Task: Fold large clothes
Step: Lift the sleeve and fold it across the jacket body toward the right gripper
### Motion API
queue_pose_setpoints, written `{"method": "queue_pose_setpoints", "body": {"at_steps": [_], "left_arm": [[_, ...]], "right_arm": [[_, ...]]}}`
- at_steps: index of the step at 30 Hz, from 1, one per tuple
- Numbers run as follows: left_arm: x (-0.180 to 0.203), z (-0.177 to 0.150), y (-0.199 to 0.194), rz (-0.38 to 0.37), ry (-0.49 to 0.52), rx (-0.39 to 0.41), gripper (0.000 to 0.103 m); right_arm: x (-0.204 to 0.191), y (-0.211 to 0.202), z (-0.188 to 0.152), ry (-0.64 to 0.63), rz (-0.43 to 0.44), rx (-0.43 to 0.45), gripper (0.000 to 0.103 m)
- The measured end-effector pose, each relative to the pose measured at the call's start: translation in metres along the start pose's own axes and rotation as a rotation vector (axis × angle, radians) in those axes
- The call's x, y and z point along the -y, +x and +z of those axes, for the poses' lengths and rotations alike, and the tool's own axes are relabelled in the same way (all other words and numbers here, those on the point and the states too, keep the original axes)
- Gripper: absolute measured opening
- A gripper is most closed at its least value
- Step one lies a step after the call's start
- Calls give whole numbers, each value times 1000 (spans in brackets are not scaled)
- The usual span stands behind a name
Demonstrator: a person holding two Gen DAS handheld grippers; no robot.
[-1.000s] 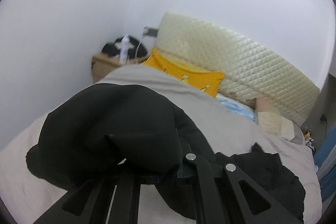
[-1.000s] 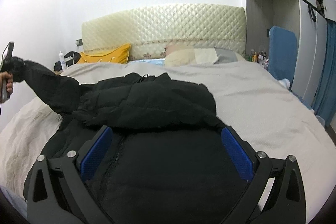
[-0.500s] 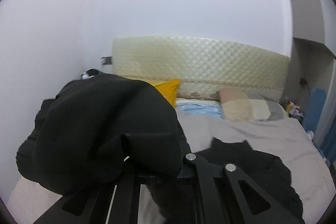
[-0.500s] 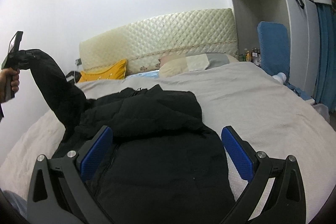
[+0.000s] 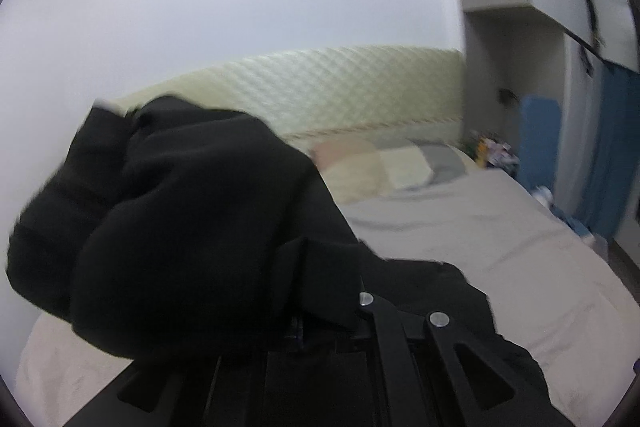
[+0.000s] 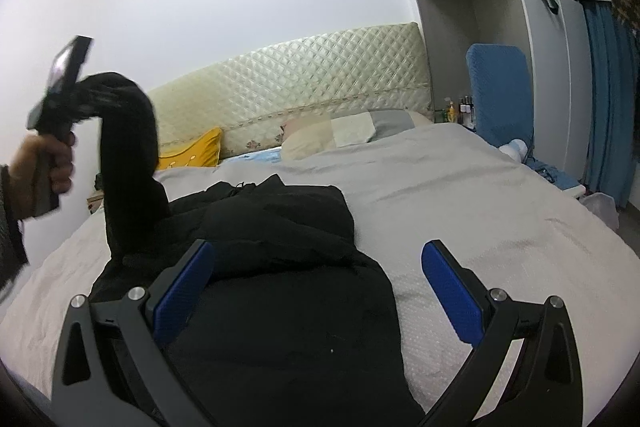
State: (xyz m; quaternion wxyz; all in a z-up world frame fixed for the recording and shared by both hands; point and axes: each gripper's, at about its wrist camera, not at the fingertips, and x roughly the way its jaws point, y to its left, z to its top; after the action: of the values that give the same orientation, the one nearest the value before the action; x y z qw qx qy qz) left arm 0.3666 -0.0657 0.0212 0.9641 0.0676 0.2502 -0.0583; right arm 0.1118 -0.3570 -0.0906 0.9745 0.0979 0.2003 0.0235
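Jacket: your black padded jacket point(image 6: 280, 267) lies spread on the grey bedsheet point(image 6: 500, 227), with one sleeve point(image 6: 128, 163) lifted off the bed at the left.
Left gripper: your left gripper point(image 6: 76, 99) is clamped on the end of that sleeve; in its own view the black cloth point(image 5: 180, 219) is bunched over the fingers and hides them.
Left hand: your hand point(image 6: 48, 163) grips the handle, seen at the left edge of the right wrist view.
Right gripper: your right gripper point(image 6: 316, 291) hangs low over the jacket's body, its two blue pads point(image 6: 452, 295) spread wide with nothing pressed between them.
In the way: the raised sleeve blocks most of the left half of the left wrist view.
Around: one cream quilted headboard point(image 6: 304, 95), one yellow cushion point(image 6: 192, 151), one patchwork pillow point(image 6: 352, 129), one blue chair back point(image 6: 500, 91), blue curtain point(image 6: 608, 99) at the right, small bottles point(image 6: 460, 107) beside the bed.
Count: one jacket, two grippers, one hand visible.
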Motion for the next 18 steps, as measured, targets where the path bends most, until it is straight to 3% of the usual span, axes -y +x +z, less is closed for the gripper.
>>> {"method": "queue_pose_setpoints", "body": {"at_steps": [10,18], "left_arm": [[111,-63,86,-183,68,-146,8],[162,-109,152,-204,136,-238,8]], "right_arm": [[8,15,-7,24,14,-39,103],[20,36,-15,77,12,-85,103]]}}
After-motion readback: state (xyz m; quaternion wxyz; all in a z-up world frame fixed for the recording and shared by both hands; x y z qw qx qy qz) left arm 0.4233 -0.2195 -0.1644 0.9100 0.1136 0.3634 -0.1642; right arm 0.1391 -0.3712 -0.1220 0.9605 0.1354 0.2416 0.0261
